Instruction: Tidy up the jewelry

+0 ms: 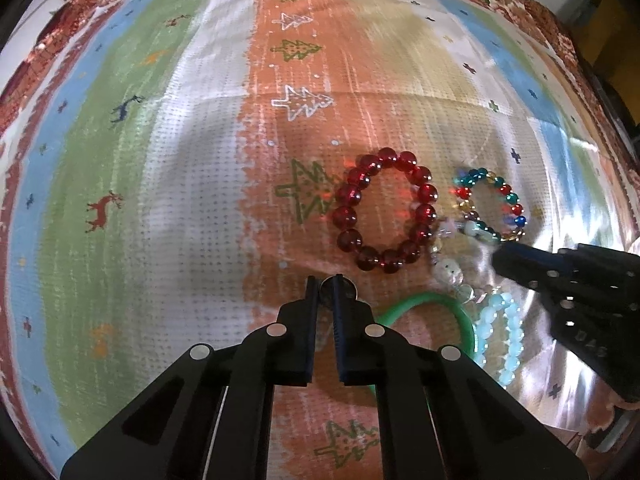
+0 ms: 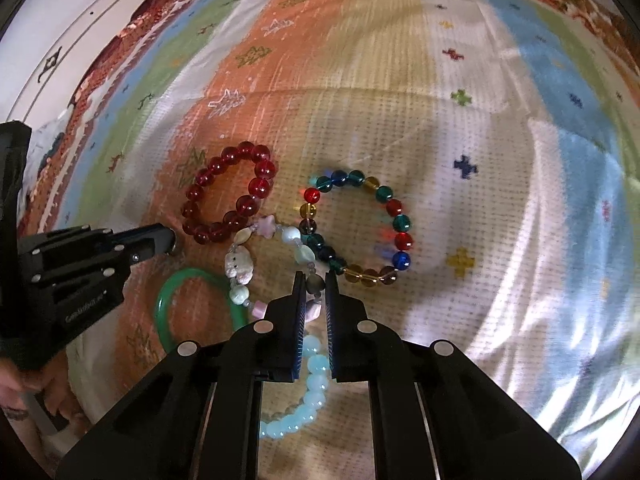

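Note:
My left gripper (image 1: 326, 280) is shut on a small dark round piece (image 1: 326, 291), just below the red bead bracelet (image 1: 348, 194). What the piece is cannot be told. The right wrist view shows the left gripper (image 2: 174, 240) beside that red bracelet (image 2: 264, 170). My right gripper (image 2: 314, 278) is shut on a dark bead of the pale charm bracelet (image 2: 239, 266), and its tip (image 1: 498, 258) also shows in the left wrist view. A multicolour bead bracelet (image 2: 402, 240), a green bangle (image 2: 164, 304) and a light blue bead bracelet (image 2: 316, 384) lie close around.
Everything lies on a striped cloth (image 1: 160, 200) printed with trees and reindeer, over a floral cover (image 1: 540, 4) at the far edge. A person's hand (image 2: 16, 384) holds the left gripper. A white panel (image 2: 80, 32) stands beyond the cloth's upper left.

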Demonstrator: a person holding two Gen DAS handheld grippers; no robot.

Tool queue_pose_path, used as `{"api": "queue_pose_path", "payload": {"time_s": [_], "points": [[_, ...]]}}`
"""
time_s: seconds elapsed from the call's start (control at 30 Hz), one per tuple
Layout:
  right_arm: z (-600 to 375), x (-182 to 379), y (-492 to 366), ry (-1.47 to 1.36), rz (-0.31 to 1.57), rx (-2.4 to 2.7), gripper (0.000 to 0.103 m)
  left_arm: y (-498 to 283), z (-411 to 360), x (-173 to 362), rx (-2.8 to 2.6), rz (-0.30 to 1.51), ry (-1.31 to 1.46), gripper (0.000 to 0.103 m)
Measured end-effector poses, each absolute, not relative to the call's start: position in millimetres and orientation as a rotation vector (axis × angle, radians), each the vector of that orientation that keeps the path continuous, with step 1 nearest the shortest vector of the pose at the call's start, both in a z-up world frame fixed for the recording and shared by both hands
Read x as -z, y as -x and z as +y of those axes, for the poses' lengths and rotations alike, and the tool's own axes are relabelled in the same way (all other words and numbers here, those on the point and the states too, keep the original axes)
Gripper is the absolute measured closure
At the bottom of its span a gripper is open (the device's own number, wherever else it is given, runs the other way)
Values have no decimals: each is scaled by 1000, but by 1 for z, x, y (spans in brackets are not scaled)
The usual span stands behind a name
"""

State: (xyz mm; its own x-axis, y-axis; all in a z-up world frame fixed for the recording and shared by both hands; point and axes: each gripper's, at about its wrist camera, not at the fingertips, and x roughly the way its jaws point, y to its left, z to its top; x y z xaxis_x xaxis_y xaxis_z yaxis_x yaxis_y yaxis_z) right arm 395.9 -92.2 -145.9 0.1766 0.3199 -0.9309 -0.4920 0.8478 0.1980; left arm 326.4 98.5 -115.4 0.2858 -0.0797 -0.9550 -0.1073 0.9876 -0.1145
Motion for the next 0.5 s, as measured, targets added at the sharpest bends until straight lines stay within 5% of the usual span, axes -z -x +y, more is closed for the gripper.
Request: {"api": "queue_pose_path", "payload": {"time_s": [0.5], "points": [[-100,115,-373,184,1197,-600,93,-322,84,99,-34,1239,144,97]]}}
